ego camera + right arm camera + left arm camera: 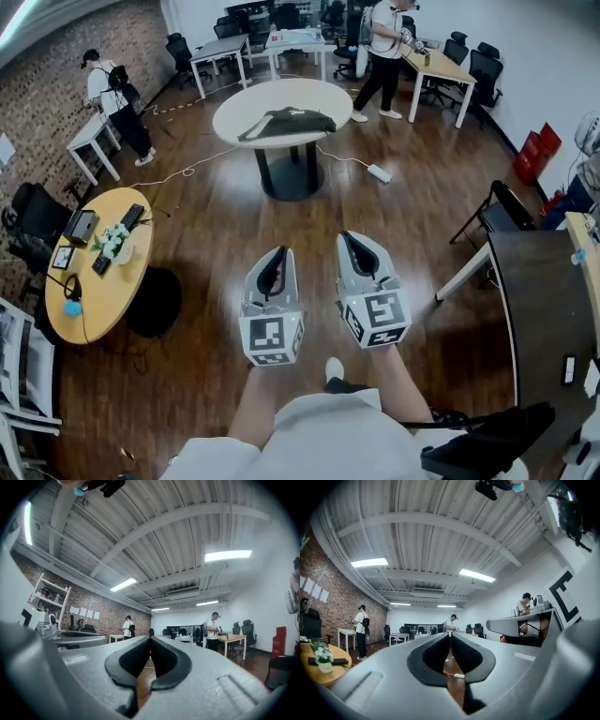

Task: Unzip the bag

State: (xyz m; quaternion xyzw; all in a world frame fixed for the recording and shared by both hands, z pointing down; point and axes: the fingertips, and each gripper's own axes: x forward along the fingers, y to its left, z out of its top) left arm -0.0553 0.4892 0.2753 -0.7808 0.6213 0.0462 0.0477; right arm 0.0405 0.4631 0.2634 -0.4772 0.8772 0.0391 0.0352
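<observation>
A dark, flat bag (286, 122) lies on a round white table (234, 111) far ahead across the wooden floor. Both grippers are held side by side in front of the person's body, well short of that table. My left gripper (279, 250) has its jaws together with nothing between them; in the left gripper view its tips (450, 634) meet in front of the room. My right gripper (345, 235) is shut and empty too, its tips (150, 638) closed. Each carries its marker cube toward the person.
A round yellow table (66, 309) with a tablet, flowers and a keyboard stands at the left. A dark desk (544, 309) and a folding chair (502, 211) are at the right. A power strip (380, 172) and cable lie by the white table. Two people (117, 94) (384, 56) stand at the back.
</observation>
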